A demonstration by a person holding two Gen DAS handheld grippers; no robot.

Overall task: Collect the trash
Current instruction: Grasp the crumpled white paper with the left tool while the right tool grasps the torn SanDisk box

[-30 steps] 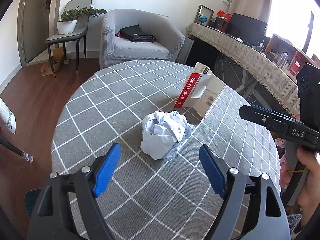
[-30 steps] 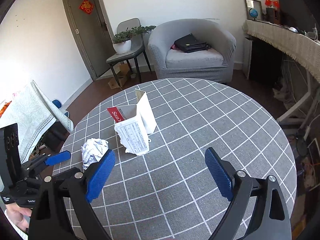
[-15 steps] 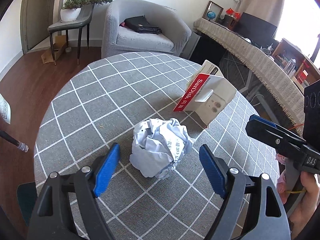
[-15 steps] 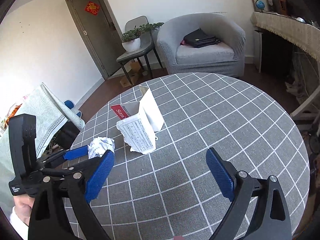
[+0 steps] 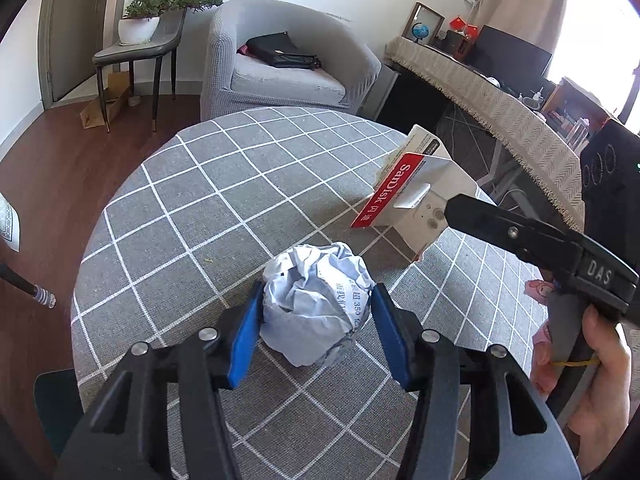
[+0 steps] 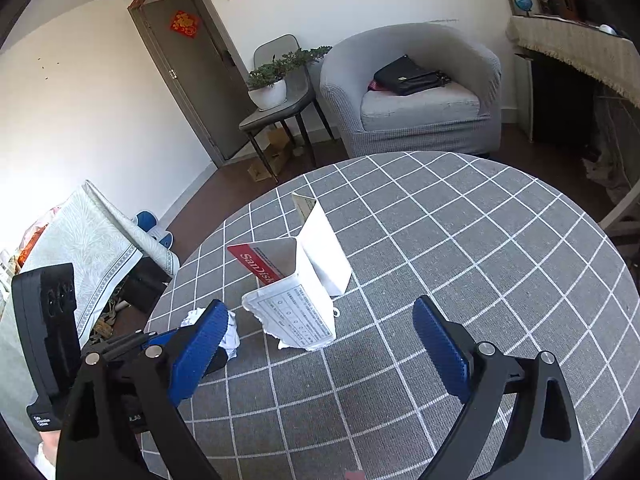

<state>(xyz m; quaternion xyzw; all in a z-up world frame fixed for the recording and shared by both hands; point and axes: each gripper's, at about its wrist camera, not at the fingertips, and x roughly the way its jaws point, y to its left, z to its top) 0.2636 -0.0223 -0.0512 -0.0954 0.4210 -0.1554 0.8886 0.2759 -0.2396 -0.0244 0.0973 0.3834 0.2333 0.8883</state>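
Closing in on the crumpled paper ball, the left gripper has just been narrowing its jaws, and both blue pads now sit against the ball's flanks, where a second ago they stood wide with the ball lying ahead of them. That looks like the grab, though how firm the squeeze is I cannot tell. The ball rests on the checked worktop, not yet lifted.

Just beyond the left jaws and off to their right stands the torn SanDisk package, upright. The right gripper has edged towards it and hangs with jaws spread and nothing between them, the package just ahead of them, untouched. So the first piece of trash seems secured and the second is lined up; no bin shows anywhere.
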